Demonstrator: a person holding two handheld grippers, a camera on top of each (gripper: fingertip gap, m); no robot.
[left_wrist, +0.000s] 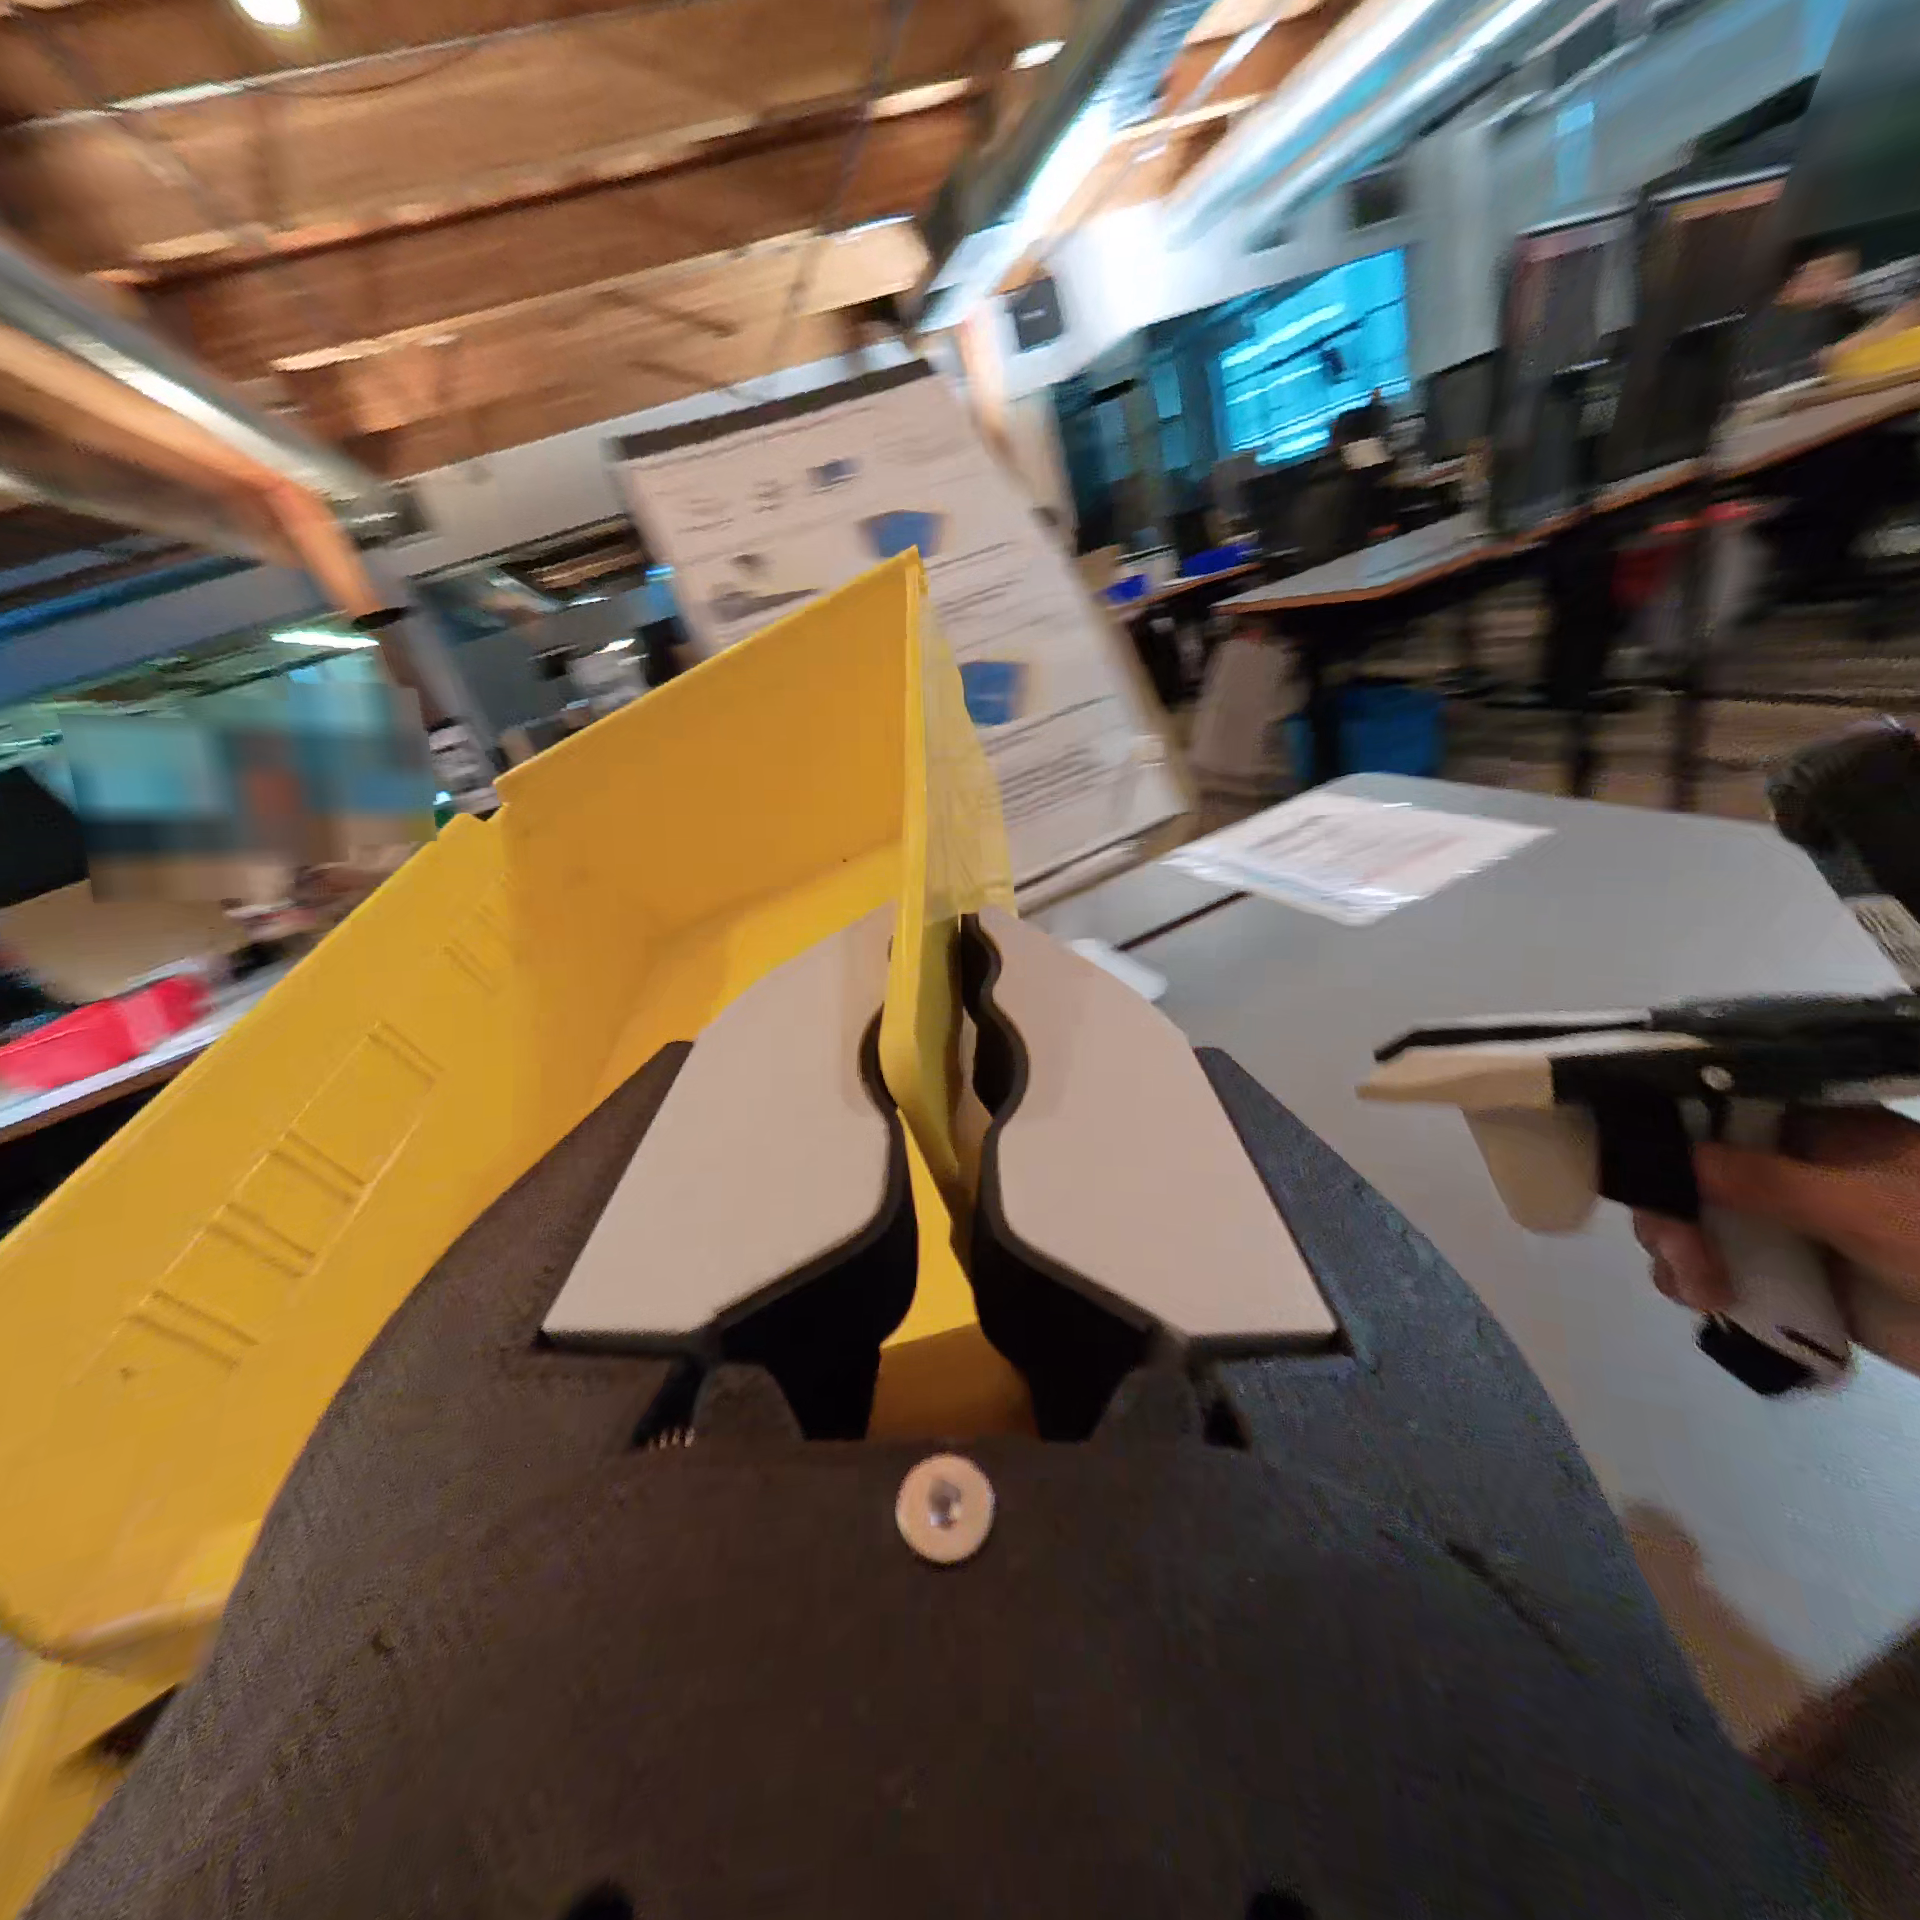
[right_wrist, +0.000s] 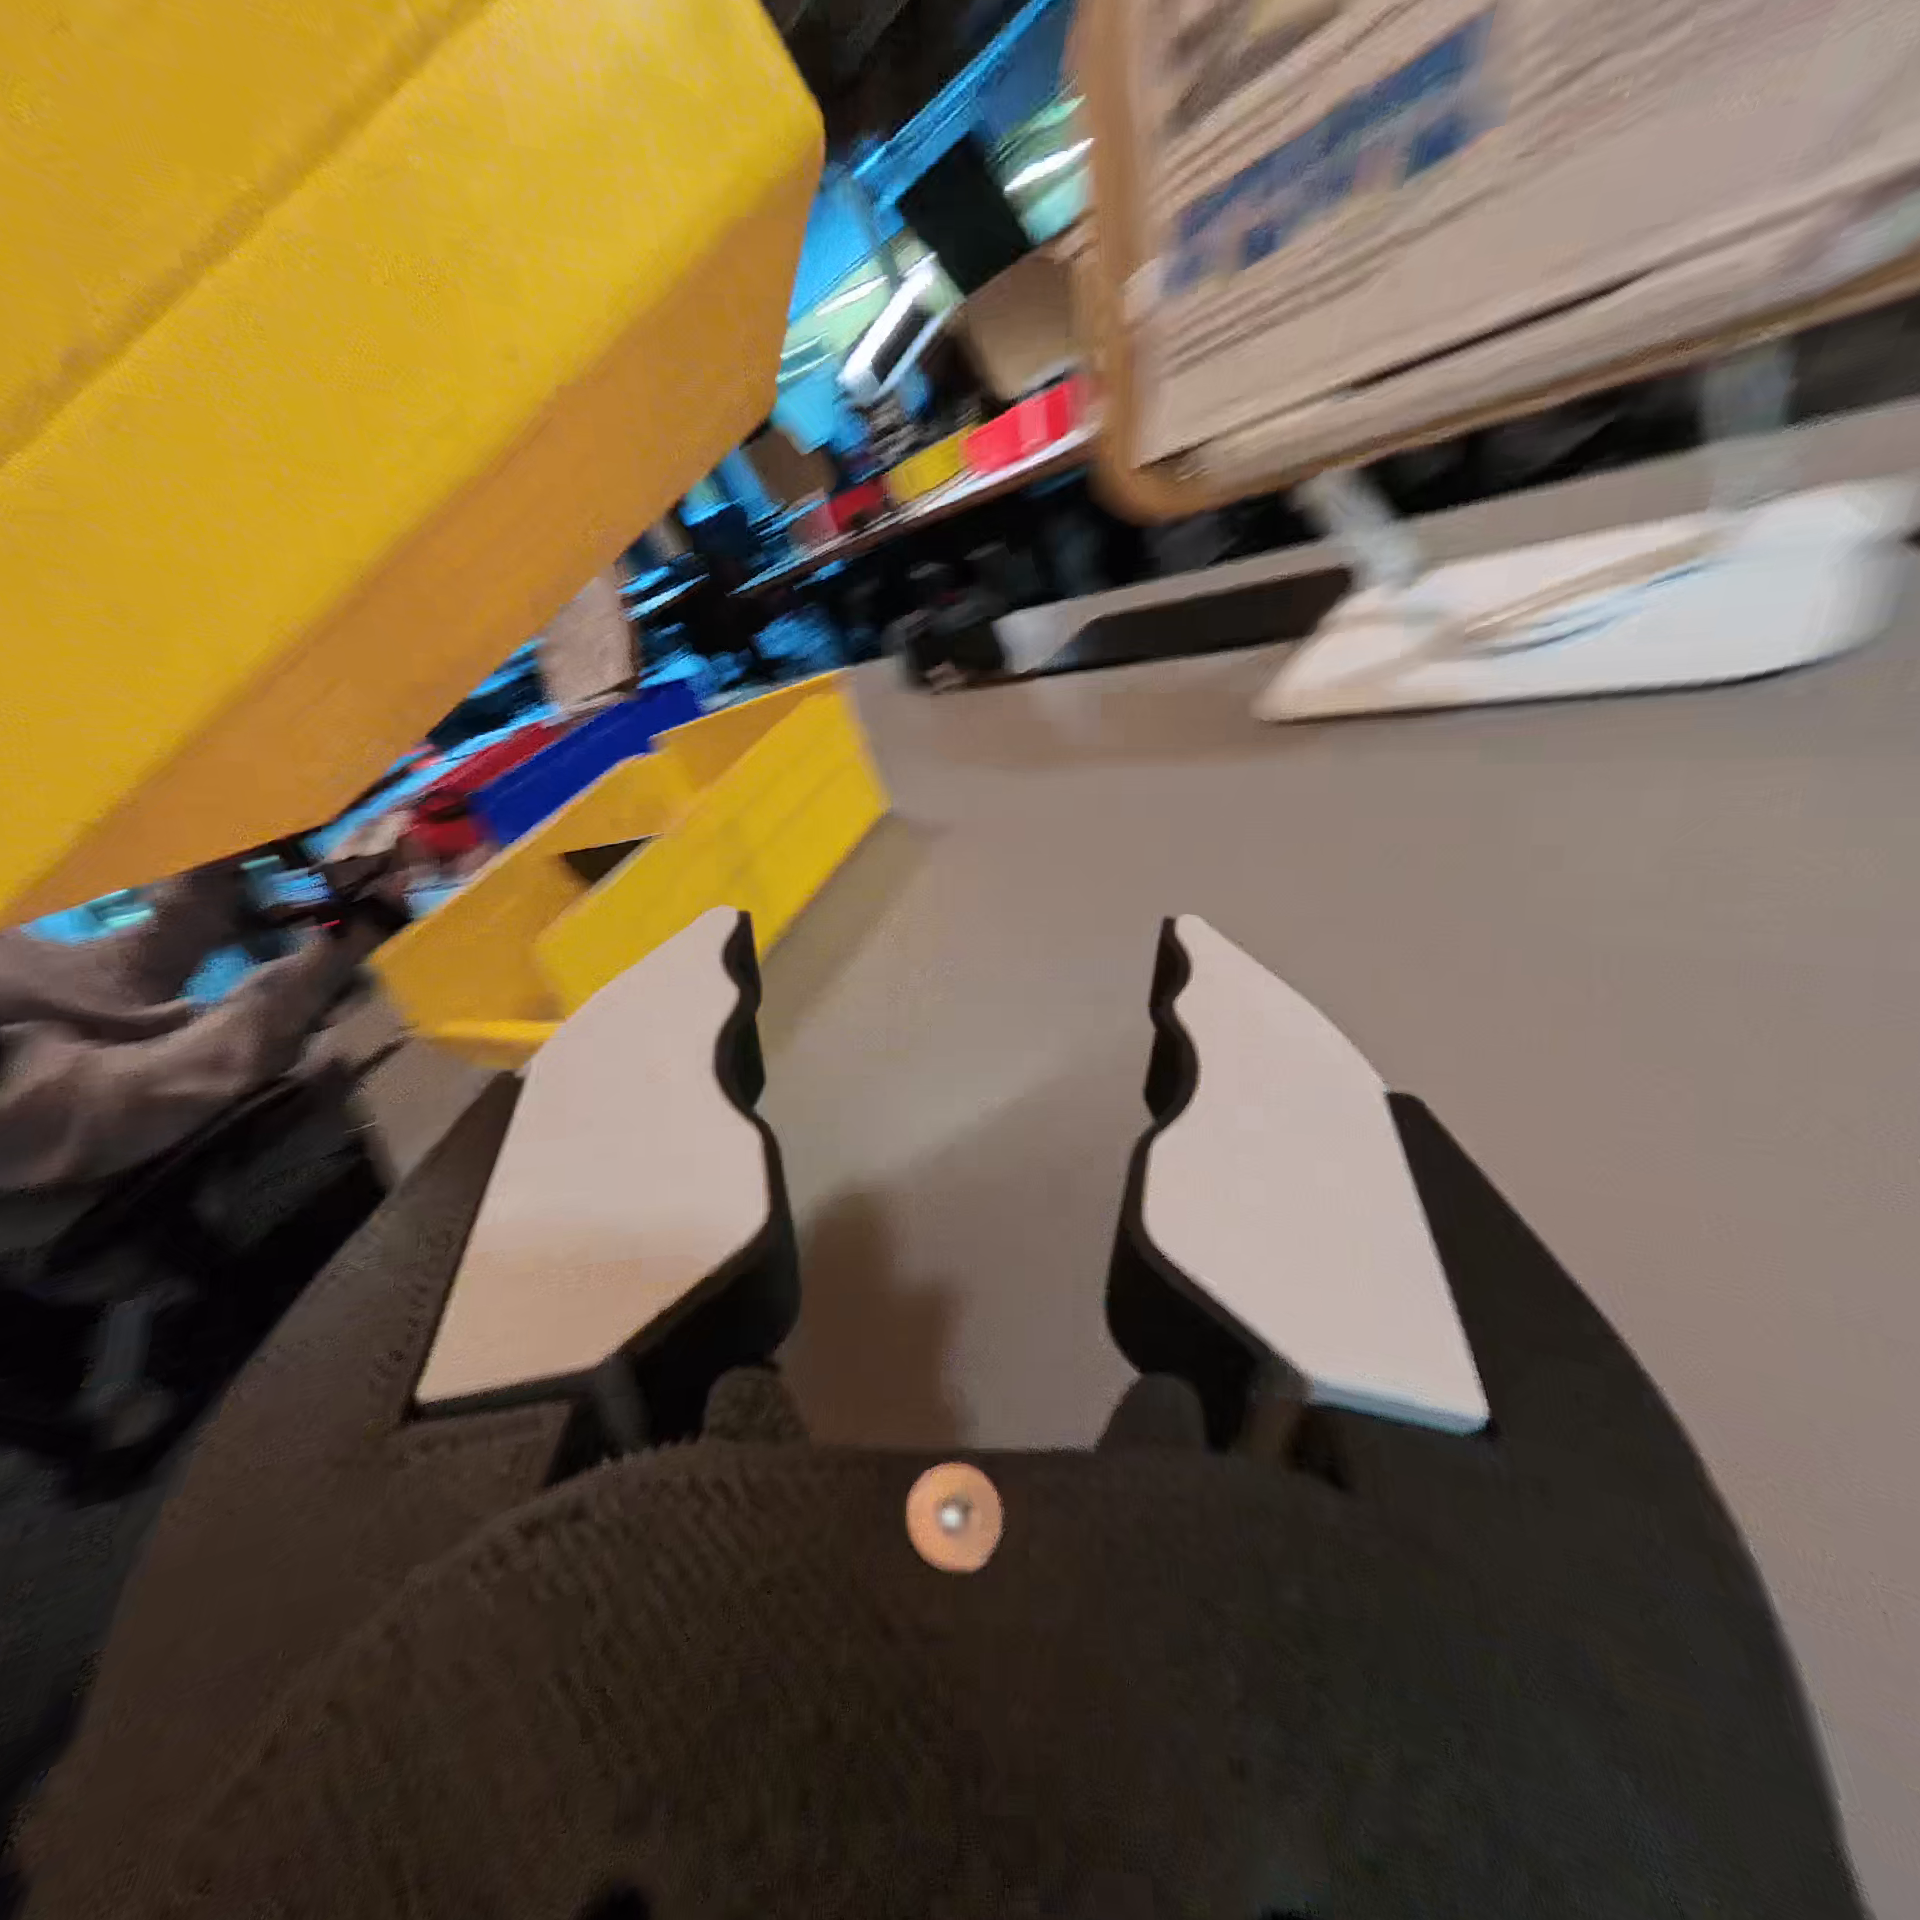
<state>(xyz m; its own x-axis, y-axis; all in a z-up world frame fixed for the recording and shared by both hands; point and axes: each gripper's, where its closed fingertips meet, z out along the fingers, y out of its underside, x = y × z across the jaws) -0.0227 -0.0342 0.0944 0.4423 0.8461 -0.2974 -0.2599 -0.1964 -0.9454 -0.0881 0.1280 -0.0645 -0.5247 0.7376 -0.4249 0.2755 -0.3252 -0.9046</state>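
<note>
My left gripper (left_wrist: 928, 935) is shut on the side wall of a yellow plastic bin (left_wrist: 436, 997) and holds it lifted and tilted in the air. The same bin shows from below in the right wrist view (right_wrist: 343, 364), high at the left. My right gripper (right_wrist: 954, 935) is open and empty, low over the grey table (right_wrist: 1455, 987). It also shows in the left wrist view (left_wrist: 1455, 1081), held in a hand at the right, apart from the bin. A second yellow bin (right_wrist: 707, 842) stands on the table just left of my right gripper's fingers.
A poster board (left_wrist: 904, 623) stands on a white base (right_wrist: 1610, 613) at the table's far edge. A plastic-sleeved sheet (left_wrist: 1361, 857) lies on the table. Other tables with red and blue bins (right_wrist: 582, 758) and people stand in the blurred background.
</note>
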